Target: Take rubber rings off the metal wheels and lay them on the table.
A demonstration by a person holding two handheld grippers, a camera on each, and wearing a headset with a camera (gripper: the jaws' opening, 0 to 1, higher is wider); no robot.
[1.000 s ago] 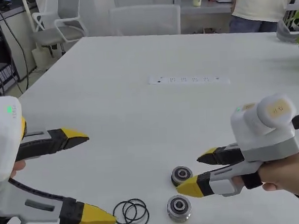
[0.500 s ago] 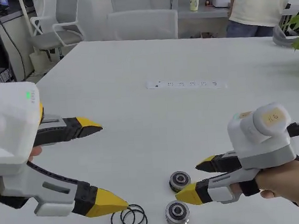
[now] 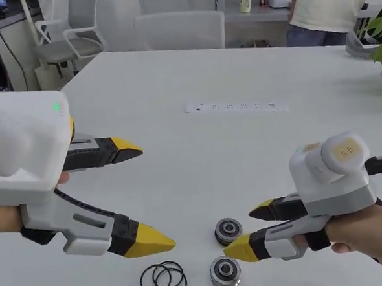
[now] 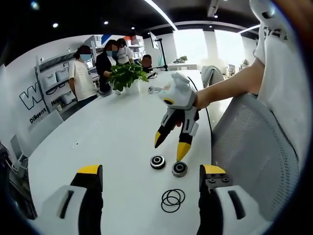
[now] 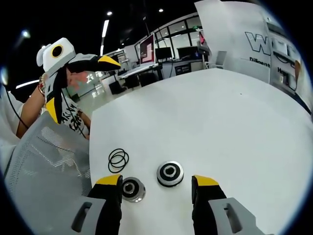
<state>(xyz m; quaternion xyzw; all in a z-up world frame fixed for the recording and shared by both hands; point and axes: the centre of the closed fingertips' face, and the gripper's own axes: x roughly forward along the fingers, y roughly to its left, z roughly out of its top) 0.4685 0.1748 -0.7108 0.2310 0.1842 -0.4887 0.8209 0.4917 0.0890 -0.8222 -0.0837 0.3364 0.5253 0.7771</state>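
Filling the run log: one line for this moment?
left claw open | right claw open near wheels | rings lying on table

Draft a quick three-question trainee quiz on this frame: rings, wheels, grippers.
1. How many small round metal wheels sit on the white table? A one, B two, C four.
2. True or false: the black rubber rings lie on the table, apart from the wheels.
3. Fill in: the left gripper and the right gripper both hold their yellow-tipped jaws ____.
Key: 1 B; 2 true; 3 open.
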